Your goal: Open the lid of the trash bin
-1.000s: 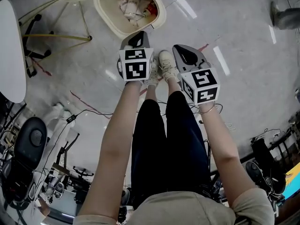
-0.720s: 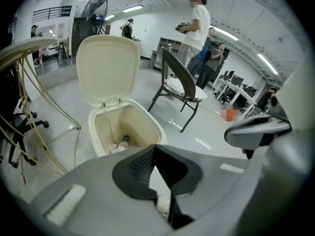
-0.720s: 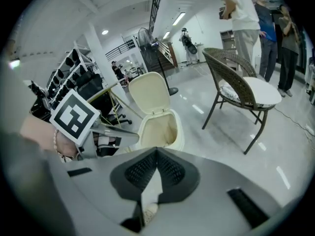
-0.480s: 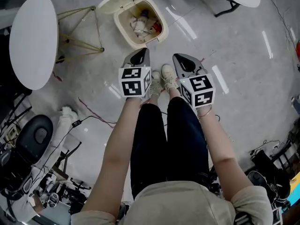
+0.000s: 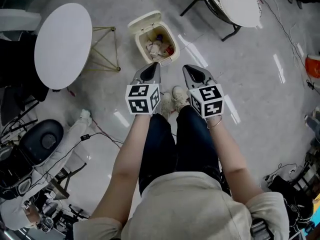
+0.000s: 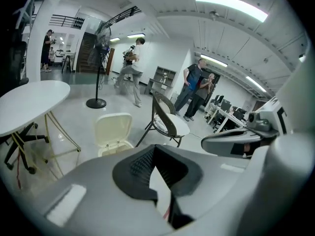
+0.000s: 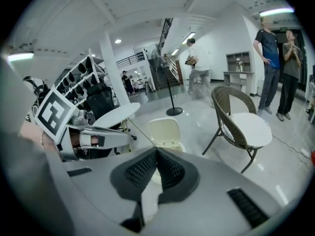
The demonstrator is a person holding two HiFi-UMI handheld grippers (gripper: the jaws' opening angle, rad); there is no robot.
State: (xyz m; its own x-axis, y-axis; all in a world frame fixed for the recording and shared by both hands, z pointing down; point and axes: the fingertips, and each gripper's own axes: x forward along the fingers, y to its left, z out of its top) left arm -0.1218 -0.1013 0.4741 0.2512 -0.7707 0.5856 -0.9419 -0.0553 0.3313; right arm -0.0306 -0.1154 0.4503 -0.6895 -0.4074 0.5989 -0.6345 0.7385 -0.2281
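Observation:
The cream trash bin point(image 5: 156, 43) stands on the grey floor ahead of the person's shoes, with rubbish showing inside. Its lid point(image 5: 145, 20) is tipped up and back at the far side. The upright lid point(image 6: 113, 128) also shows in the left gripper view, and the same lid point(image 7: 165, 129) in the right gripper view. My left gripper point(image 5: 151, 70) is held in the air short of the bin, shut and empty. My right gripper point(image 5: 194, 71) hangs beside it, also shut on nothing. Neither touches the bin.
A white round table point(image 5: 62, 44) on thin gold legs stands left of the bin. A chair with a round white seat point(image 5: 239, 1) is at the far right. A black office chair point(image 5: 42, 139) and loose cables lie at the near left. Several people stand far off.
The bin now looks smaller and farther off as the view has pulled back and up. Both grippers stay side by side and shut. The lid stays up.

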